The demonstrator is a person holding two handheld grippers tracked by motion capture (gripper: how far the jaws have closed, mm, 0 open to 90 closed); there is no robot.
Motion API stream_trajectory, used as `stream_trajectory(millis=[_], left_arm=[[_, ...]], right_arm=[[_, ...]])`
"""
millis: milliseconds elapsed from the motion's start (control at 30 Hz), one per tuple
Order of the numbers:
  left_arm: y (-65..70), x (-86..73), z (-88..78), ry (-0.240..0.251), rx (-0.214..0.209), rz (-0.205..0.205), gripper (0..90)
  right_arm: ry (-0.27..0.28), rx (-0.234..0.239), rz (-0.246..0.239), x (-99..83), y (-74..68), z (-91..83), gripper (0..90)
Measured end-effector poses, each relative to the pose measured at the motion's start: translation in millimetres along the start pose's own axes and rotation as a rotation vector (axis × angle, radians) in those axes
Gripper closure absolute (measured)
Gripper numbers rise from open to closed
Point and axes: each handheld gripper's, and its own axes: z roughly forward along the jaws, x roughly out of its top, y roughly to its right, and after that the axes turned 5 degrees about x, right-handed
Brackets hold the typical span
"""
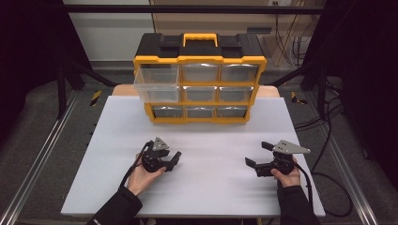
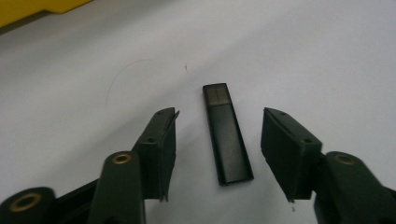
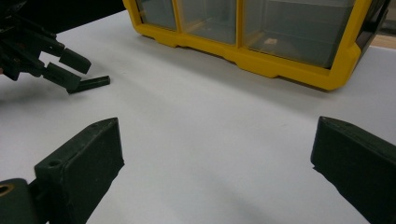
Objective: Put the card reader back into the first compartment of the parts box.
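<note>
**Left tongs astride the USB stick, not yet gripping**

The step in hand looks like the pick-up of the black USB stick (image 2: pixel 227 134), which lies flat on the white table (image 1: pixel 206 140). In the left gripper view it sits between the two jaws of the left gripper (image 2: pixel 218 140), lengthwise along them, its capped end pointing away from the hand. There is bare table on either side of it: neither pad touches, so the left tongs are released, with the gap only somewhat wider than the stick. The stick lies a little nearer the jaw at the right of that view and slightly askew to it.

The right gripper (image 1: pixel 257 155) rests well apart on the other side of the table, its jaws spread wide over bare table and nothing between them. From its own view the left gripper (image 3: pixel 70 70) shows with the stick's end (image 3: pixel 95 82) poking out just past the fingertips.

Beyond both tongs stands the yellow-and-black drawer organiser (image 1: pixel 200 84), with its top-left clear drawer (image 1: pixel 157 84) pulled out (a likely destination, though that is a guess).

The next move, as I judge it, calls for closing the left jaws squarely on the stick's long sides while staying low, since so thin a body could twist or slip out if pinched off-centre, then lifting straight up.
</note>
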Motion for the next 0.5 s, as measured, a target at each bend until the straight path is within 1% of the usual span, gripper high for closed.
stream_trajectory(millis=[33, 267, 500], left_arm=[[0.0, 0.1, -0.1, 0.0, -0.001, -0.001, 50.9], [2.4, -0.2, 1.4, -0.006, 0.008, 0.013, 56.3], [4.3, -1.0, 4.2, -0.016, -0.001, 0.005, 60.8]], right_arm=[[0.0, 0.0, 0.0, 0.0, 0.0, 0.0, 2.4], [-0.001, 0.002, 0.0, 0.0, -0.2, 0.2, 2.4], [-0.001, 0.0, 0.001, 0.1, -0.4, 0.1, 2.4]])
